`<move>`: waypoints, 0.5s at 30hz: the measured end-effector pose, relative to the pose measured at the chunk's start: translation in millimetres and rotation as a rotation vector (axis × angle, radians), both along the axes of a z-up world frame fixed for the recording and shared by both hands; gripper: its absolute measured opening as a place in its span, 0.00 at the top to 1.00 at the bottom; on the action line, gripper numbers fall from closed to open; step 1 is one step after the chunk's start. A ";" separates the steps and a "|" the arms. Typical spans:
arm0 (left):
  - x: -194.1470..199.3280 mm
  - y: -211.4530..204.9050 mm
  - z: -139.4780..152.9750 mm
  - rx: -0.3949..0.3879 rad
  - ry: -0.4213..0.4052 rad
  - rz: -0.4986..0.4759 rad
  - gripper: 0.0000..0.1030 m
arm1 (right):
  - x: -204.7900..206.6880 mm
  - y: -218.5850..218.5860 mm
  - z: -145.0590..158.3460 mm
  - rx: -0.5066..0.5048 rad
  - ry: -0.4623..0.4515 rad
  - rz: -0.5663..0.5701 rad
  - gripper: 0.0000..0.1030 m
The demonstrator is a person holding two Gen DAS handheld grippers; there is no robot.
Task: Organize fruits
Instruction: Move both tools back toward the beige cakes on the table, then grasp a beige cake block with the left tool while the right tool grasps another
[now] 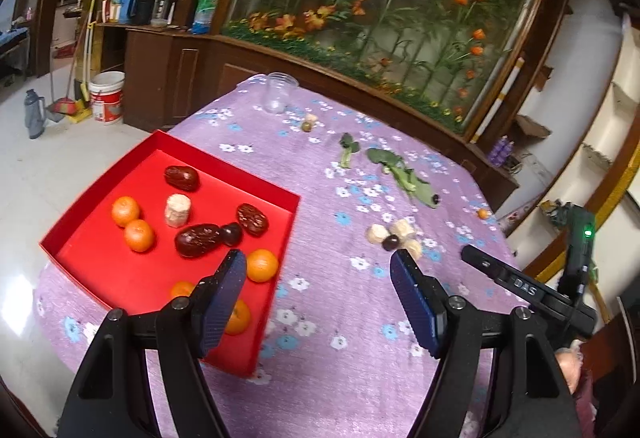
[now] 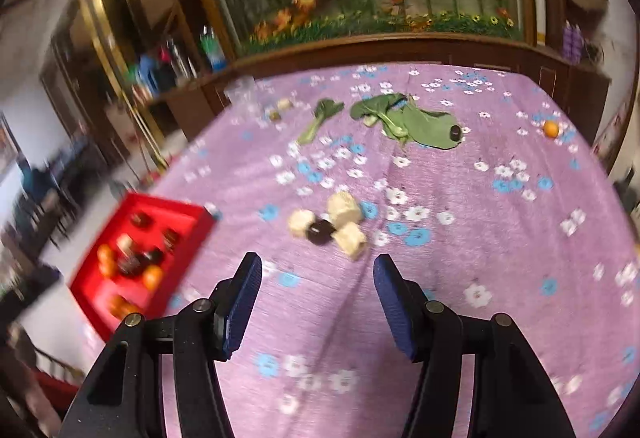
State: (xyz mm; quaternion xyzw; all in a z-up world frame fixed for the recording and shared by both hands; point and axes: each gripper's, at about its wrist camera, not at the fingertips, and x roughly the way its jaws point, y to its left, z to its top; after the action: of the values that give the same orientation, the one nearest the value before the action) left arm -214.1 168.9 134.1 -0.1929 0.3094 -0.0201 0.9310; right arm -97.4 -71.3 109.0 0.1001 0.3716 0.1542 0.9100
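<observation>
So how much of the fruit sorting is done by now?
Much is done: the red tray already holds oranges and dark dates. Nothing is in hand; both the left claw and the right claw are open and empty. Left on the cloth: a pale-chunk cluster around a dark fruit, and a far orange.

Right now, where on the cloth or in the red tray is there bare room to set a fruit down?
Free: the tray's far corner beyond the dates, and the cloth between the tray and the beige pieces. Crowded: the tray's middle, around the oranges.
</observation>
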 end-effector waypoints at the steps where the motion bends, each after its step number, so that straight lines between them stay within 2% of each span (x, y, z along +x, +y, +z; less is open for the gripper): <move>1: -7.1 -0.2 0.1 -0.005 -0.016 -0.006 0.29 | -2.5 1.9 -1.9 0.038 -0.004 0.001 0.39; 5: -28.5 2.8 -0.3 0.008 -0.050 -0.006 0.28 | -14.4 0.9 -14.7 0.139 0.001 0.009 0.38; 11: -42.8 10.3 -0.8 0.048 -0.052 -0.008 0.24 | -30.9 -31.5 -27.2 0.018 0.005 -0.031 0.38; 15: -28.1 15.1 -1.6 0.056 -0.044 -0.006 0.23 | -24.3 -62.5 -29.1 -0.037 0.032 -0.087 0.38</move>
State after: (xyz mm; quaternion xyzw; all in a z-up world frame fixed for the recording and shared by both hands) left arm -242.2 184.0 132.6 -0.1654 0.2900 -0.0186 0.9425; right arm -121.8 -133.8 79.8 0.1016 0.3843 0.1061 0.9114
